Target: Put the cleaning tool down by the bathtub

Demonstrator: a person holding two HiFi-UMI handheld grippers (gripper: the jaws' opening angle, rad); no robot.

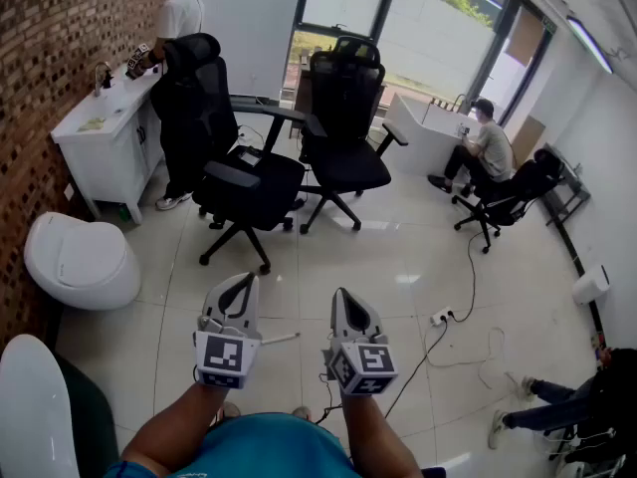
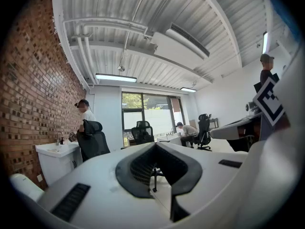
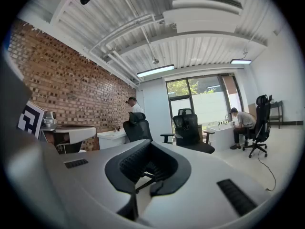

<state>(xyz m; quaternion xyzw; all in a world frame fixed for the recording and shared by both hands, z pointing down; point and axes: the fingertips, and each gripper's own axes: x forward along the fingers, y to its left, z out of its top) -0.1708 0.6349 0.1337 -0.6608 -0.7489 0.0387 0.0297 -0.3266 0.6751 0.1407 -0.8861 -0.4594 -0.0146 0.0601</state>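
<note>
In the head view, the left gripper (image 1: 243, 281) and the right gripper (image 1: 342, 295) sit side by side at the bottom centre, held level over the tiled floor (image 1: 328, 267). Each has its jaws pressed together to a point and carries nothing. The bathtub (image 1: 426, 133) stands well apart from both, at the upper right centre by the window. A seated person (image 1: 488, 147) is at its right end. Two black office chairs (image 1: 249, 172) stand between the grippers and the tub. A toilet (image 1: 85, 262) and a sink cabinet (image 1: 105, 142) line the brick wall on the left. No cleaning tool can be made out in either gripper.

In the left gripper view, the left gripper (image 2: 156, 148) has its pads meeting at the tips, with only a far chair base showing through the hollow between them.

In the right gripper view, the right gripper (image 3: 150, 145) is likewise closed and empty. The bathtub (image 3: 220, 133) shows far off at centre right, past the chairs.
</note>
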